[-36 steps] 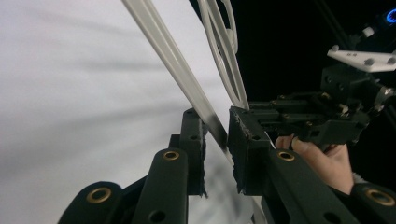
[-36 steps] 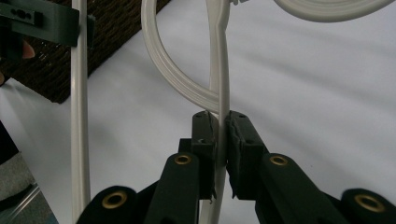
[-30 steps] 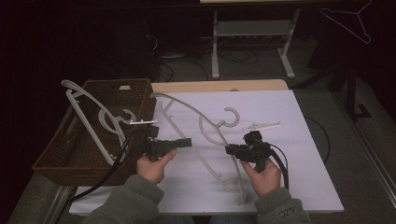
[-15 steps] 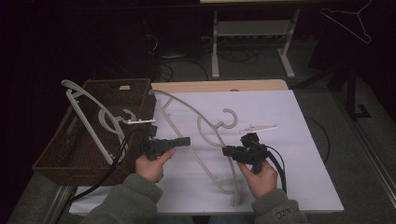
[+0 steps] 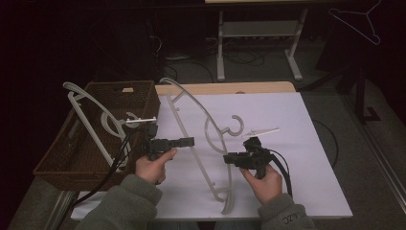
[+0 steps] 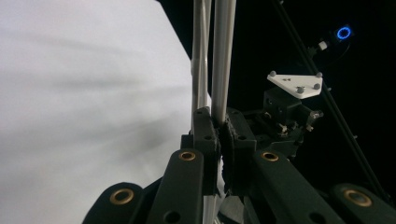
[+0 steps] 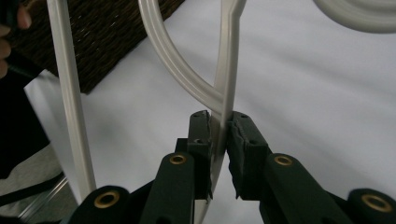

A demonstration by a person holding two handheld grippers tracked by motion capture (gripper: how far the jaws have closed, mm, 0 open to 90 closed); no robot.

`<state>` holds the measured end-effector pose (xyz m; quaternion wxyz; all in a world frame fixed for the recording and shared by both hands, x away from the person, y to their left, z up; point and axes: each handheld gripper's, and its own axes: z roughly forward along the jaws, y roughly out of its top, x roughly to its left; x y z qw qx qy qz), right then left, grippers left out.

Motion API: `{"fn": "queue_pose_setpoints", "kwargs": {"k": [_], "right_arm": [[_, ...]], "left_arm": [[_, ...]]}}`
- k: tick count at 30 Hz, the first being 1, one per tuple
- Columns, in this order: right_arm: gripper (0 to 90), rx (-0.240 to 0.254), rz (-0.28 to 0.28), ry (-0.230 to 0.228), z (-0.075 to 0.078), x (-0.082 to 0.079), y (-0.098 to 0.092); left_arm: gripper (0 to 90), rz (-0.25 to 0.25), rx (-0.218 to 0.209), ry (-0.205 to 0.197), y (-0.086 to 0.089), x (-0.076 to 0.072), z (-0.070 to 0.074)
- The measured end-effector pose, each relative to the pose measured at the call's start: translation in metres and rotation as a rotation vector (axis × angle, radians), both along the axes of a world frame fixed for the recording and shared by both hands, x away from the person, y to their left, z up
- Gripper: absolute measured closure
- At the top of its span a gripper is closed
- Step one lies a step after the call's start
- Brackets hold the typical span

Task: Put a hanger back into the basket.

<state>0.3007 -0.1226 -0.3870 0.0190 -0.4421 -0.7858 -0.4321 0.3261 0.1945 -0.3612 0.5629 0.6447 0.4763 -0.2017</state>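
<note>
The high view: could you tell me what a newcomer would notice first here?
Probably the pale plastic hanger held over the white sheet at table centre, the left gripper shut on its straight bar and the right gripper on its curved arm. Next, the brown wicker basket at the left, holding another hanger.

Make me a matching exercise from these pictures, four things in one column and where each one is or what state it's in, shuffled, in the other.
1. left tool
2. right tool
3. wicker basket
4. second hanger

a. brown, at the table's left edge
b. lying in the basket
c. shut on the straight bar of the white hanger
d. shut on that hanger's curved arm near the hook

Pairs: 1-c, 2-d, 3-a, 4-b
</note>
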Motion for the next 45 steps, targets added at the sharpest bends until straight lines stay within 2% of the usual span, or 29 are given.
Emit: {"fn": "queue_pose_setpoints", "kwargs": {"k": [1, 4, 7, 9, 11, 13, 15, 18, 20, 24, 30, 31, 37, 45], "right_arm": [[79.1, 0.004, 0.007, 0.002, -0.001, 0.001, 0.001], [79.8, 0.036, 0.005, 0.017, -0.002, 0.003, 0.003], [79.4, 0.041, 0.008, 0.014, -0.001, 0.003, 0.003], [77.9, 0.036, 0.011, 0.018, -0.001, 0.004, 0.003], [71.3, 0.033, 0.013, 0.015, -0.002, 0.004, 0.003], [65.6, 0.038, 0.016, 0.019, -0.002, 0.004, 0.002], [62.9, 0.043, 0.019, 0.012, -0.001, 0.005, 0.001], [56.9, 0.05, 0.014, 0.007, 0.0, 0.005, -0.002], [53.9, 0.066, 0.017, -0.005, 0.001, 0.004, -0.005], [48.1, 0.058, 0.002, -0.031, 0.005, 0.002, -0.016], [40.3, 0.025, -0.032, -0.111, 0.009, -0.003, -0.04], [39.3, 0.025, -0.039, -0.111, 0.009, -0.004, -0.044], [36.7, 0.018, -0.066, -0.131, 0.008, -0.006, -0.065], [35.9, 0.004, -0.093, -0.149, 0.009, -0.006, -0.077]], "left_arm": [[85.4, 0.003, 0.018, -0.009, 0.001, 0.0, 0.001], [85.3, 0.021, 0.044, -0.001, 0.006, 0.002, 0.001], [85.2, 0.019, 0.049, 0.003, 0.007, 0.004, 0.002], [85.3, 0.01, 0.033, 0.003, 0.005, 0.004, 0.003], [85.5, 0.014, 0.017, -0.003, 0.006, 0.003, 0.005], [85.5, 0.023, 0.033, -0.001, 0.01, 0.003, 0.008], [85.6, 0.012, 0.03, -0.015, 0.013, 0.003, 0.012], [85.6, 0.032, 0.035, -0.017, 0.02, 0.003, 0.02], [85.6, 0.046, 0.035, -0.029, 0.028, 0.004, 0.026], [85.6, 0.072, 0.012, -0.051, 0.046, 0.005, 0.044], [85.5, 0.131, 0.023, -0.083, 0.085, 0.008, 0.072], [85.5, 0.142, 0.033, -0.087, 0.092, 0.008, 0.077], [85.5, 0.2, 0.029, -0.117, 0.128, 0.009, 0.101], [85.4, 0.247, 0.054, -0.134, 0.166, 0.013, 0.125]]}}
